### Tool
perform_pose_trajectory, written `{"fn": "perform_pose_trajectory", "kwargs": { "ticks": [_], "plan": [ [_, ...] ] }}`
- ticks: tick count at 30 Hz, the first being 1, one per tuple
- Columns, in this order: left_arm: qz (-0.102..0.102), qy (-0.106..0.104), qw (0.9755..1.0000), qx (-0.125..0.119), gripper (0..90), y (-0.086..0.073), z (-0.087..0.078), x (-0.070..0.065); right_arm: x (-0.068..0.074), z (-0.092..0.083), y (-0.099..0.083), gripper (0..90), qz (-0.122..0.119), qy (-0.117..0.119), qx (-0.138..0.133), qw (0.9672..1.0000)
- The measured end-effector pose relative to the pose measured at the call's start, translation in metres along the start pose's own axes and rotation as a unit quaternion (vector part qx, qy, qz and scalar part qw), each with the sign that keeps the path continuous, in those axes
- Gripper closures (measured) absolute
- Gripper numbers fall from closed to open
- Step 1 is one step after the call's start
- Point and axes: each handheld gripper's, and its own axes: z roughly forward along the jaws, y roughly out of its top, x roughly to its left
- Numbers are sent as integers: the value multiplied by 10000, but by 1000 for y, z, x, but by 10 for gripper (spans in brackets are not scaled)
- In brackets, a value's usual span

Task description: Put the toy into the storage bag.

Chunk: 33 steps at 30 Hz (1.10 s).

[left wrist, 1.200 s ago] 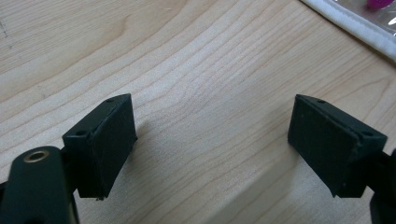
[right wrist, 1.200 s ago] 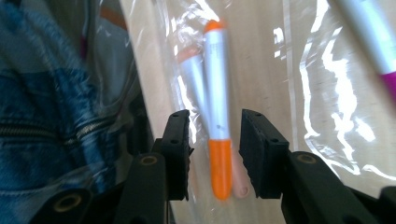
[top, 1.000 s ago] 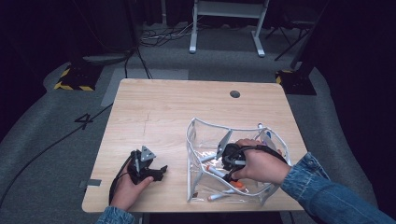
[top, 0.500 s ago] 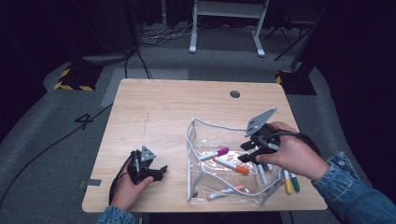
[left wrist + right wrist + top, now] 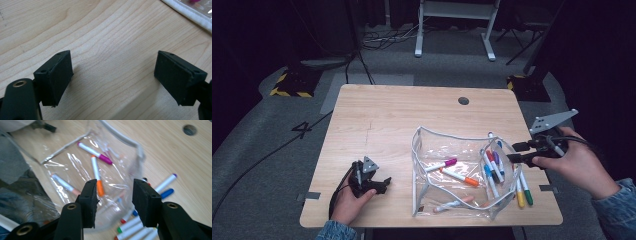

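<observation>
Hovering open and empty by the table's right edge, right tongs (image 5: 513, 153) are seeking another loose marker (image 5: 519, 192) for the clear plastic pouch (image 5: 452, 145); left tongs (image 5: 384, 184) are resting open.

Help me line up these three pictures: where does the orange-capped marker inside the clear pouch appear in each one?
High view: the orange-capped marker lies mid-pouch, below the magenta-capped marker.
Right gripper view: the orange-capped marker stands nearly upright at centre, its orange end just above the left jaw.
Left gripper view: not in it; this one looks at bare table.
Shared landmark: the clear pouch's white edge.
</observation>
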Motion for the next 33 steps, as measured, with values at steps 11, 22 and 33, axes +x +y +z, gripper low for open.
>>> {"fn": "perform_pose_trajectory", "kwargs": {
  "ticks": [11, 22, 33],
  "plan": [
    [-75, 61, 10000, 2, 148, -1, -1, 1, -40, -2, -53, 558, 800, -397, -5, 9960],
    [-113, 82, 9999, 7, 142, -1, 0, -1, -65, 46, -109, 539, 1433, -515, 225, 9881],
    [-119, 84, 9999, -5, 142, -1, 0, -1, -70, 94, -153, 538, 1806, -510, 833, 9787]
  ]
}}
